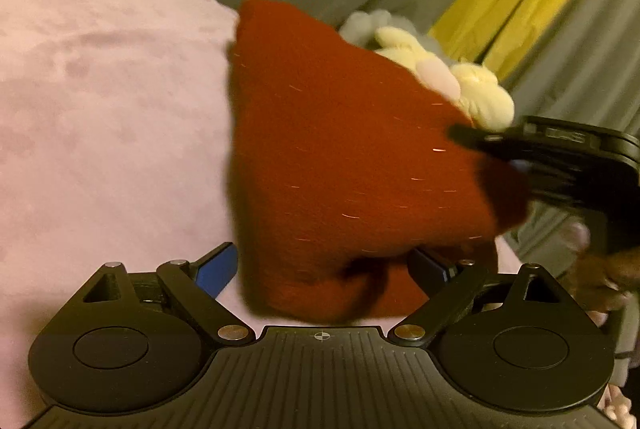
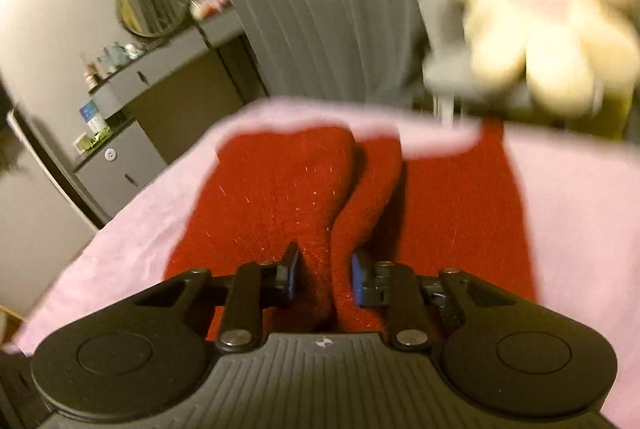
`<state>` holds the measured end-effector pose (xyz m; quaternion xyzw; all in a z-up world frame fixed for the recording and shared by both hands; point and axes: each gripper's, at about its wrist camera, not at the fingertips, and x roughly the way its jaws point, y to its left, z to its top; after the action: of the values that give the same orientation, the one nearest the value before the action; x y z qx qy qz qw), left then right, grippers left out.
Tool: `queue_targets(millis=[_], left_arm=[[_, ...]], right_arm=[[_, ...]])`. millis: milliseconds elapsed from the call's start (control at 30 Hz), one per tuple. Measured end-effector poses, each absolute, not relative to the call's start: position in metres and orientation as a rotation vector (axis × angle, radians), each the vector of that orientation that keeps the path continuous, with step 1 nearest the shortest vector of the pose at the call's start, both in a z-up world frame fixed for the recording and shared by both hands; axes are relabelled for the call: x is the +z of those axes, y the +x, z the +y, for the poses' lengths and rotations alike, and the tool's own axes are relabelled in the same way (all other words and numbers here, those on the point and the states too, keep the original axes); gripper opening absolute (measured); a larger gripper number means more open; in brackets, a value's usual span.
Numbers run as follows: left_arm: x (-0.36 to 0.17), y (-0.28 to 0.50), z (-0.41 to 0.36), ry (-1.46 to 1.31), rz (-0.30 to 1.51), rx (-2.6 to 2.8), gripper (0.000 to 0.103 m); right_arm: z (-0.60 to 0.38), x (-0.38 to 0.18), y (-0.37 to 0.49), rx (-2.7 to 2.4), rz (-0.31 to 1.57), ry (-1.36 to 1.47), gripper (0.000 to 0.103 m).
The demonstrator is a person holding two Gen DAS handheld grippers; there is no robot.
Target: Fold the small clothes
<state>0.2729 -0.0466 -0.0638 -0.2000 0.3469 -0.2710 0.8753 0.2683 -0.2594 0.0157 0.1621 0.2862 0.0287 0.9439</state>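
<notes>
I had the right gripper (image 2: 325, 275) pinching a ridge of the red knit (image 2: 280, 197), left gripper (image 1: 320, 265) open around its hem; soft, limp, light — best held at edges.

No legible text, label or number anywhere.

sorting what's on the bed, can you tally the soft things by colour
red: 1, the red knit garment
pink: 1, the pink blanket spread under it
cream: 1, the cream plush toy behind the garment, with a grey part beside it
total: 3
</notes>
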Motion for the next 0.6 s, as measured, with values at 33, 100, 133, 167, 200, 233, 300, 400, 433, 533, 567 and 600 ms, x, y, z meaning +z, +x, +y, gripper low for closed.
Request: queue_targets(millis=[33, 100, 133, 167, 200, 233, 300, 400, 433, 533, 567, 600], left_arm=[[-0.063, 0.273, -0.044, -0.42, 0.716, -0.549, 0.095], [-0.063, 0.274, -0.041, -0.433, 0.709, -0.523, 0.097], [-0.064, 0.274, -0.04, -0.447, 0.714, -0.54, 0.097], [-0.065, 0.274, -0.041, -0.459, 0.719, -0.548, 0.097], [-0.065, 0.274, -0.042, -0.457, 0.723, -0.549, 0.097], [-0.064, 0.273, -0.045, -0.44, 0.725, -0.553, 0.097], [-0.062, 0.27, -0.051, -0.394, 0.713, -0.55, 0.097], [-0.066, 0.27, -0.054, -0.394, 0.735, -0.562, 0.097], [-0.068, 0.271, -0.054, -0.405, 0.749, -0.564, 0.097], [-0.07, 0.271, -0.053, -0.409, 0.748, -0.552, 0.096], [-0.069, 0.271, -0.053, -0.404, 0.746, -0.546, 0.096], [-0.069, 0.272, -0.054, -0.402, 0.746, -0.544, 0.096]], right_arm=[[-0.257, 0.027, 0.26, 0.033, 0.537, 0.287, 0.023], [-0.255, 0.041, 0.246, -0.035, 0.459, 0.207, 0.022], [-0.258, 0.044, 0.24, -0.067, 0.438, 0.177, 0.022], [-0.262, 0.045, 0.232, -0.082, 0.424, 0.171, 0.023], [-0.268, 0.044, 0.229, -0.095, 0.426, 0.187, 0.023], [-0.272, 0.039, 0.225, -0.116, 0.436, 0.18, 0.022], [-0.278, 0.025, 0.215, -0.174, 0.459, 0.163, 0.021], [-0.293, -0.009, 0.215, -0.247, 0.543, 0.194, 0.02], [-0.296, -0.024, 0.218, -0.249, 0.581, 0.205, 0.02], [-0.298, -0.033, 0.219, -0.242, 0.576, 0.202, 0.022], [-0.299, -0.028, 0.222, -0.231, 0.583, 0.221, 0.023], [-0.301, -0.024, 0.221, -0.219, 0.586, 0.23, 0.024]])
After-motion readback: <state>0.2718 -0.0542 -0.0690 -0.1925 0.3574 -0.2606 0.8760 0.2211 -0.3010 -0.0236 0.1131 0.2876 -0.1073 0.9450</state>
